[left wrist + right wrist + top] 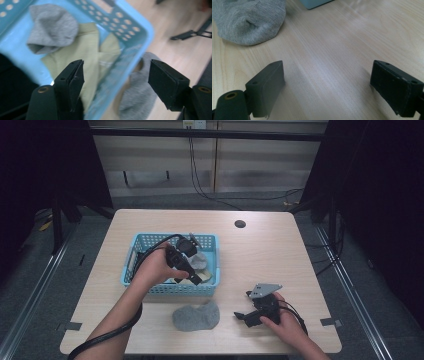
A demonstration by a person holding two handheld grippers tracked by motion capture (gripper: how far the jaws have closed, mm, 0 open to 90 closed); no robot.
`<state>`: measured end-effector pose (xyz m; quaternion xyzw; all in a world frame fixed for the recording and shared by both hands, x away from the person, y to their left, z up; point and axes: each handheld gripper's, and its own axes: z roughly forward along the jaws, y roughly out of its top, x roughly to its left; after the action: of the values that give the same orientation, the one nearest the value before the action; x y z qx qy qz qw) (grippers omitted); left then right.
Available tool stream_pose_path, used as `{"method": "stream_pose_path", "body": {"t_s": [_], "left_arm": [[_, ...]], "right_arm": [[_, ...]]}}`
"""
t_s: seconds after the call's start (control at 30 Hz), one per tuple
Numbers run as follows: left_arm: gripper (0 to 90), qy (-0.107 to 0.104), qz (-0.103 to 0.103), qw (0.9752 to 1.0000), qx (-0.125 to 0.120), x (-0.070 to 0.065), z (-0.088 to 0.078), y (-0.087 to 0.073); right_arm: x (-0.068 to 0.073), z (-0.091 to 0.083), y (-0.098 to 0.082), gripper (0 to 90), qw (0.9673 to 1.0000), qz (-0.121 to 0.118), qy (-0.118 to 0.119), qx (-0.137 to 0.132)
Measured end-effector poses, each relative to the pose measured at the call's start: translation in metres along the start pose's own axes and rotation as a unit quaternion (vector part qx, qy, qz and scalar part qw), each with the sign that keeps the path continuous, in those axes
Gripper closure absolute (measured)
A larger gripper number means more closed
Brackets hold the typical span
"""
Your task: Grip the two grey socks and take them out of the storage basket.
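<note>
The person is sorting socks into a blue basket [150, 241] that is sitting toward the left half of the table [280, 250], nearer its front edge than its back one. The left gripper [196, 279] is hanging over the basket's front right corner, and in the left gripper view its jaws are standing wide apart with nothing between them, so it is released; that fits a hand that is working above the basket, where a sock can simply fall in. Below it, a grey sock [51, 27] is lying bunched against a basket wall and a pale yellow sock [87, 55] is spreading flat across the bottom, the two touching, both resting loose as dropped things do. Another grey sock [196, 316] is lying on the table just outside the basket's front wall, near the front edge, and it looks like the next thing to go in. The right gripper [241, 316] is resting low on the table by the front right corner, pointing toward that sock; in the right gripper view its jaws are parted over bare wood, gripping nothing, with the sock [249, 21] lying just ahead of them and apart from both pads. It seems to be waiting there because the sock is lying within easy reach of it.
</note>
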<state>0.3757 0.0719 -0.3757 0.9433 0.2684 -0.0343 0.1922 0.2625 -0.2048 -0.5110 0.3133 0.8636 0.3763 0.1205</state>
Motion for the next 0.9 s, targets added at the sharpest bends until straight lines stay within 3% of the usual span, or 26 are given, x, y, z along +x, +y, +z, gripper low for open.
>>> {"method": "stream_pose_path", "body": {"t_s": [0.1,0.2,0.43,0.53,0.9], "left_arm": [[28.0,0.0,-0.013,0.9999,-0.008,0.008,0.003,0.0],[27.1,0.012,-0.028,0.9995,-0.012,0.021,0.007,0.002],[27.5,0.023,-0.051,0.9983,-0.012,0.034,0.017,0.007],[27.5,0.031,-0.069,0.997,-0.018,0.041,0.024,0.011],[27.1,0.044,-0.102,0.9934,-0.031,0.061,0.045,0.02]], "right_arm": [[0.0,0.0,0.0,11.6,1.0,0.0,0.0,0.0],[0.0,0.0,0.0,11.6,1.0,-0.001,0.0,0.0],[0.0,0.0,0.0,11.6,1.0,-0.001,0.0,0.0],[0.0,0.0,0.0,11.5,1.0,-0.001,0.0,0.0],[0.0,0.0,0.0,11.6,1.0,-0.001,0.0,0.0]]}}
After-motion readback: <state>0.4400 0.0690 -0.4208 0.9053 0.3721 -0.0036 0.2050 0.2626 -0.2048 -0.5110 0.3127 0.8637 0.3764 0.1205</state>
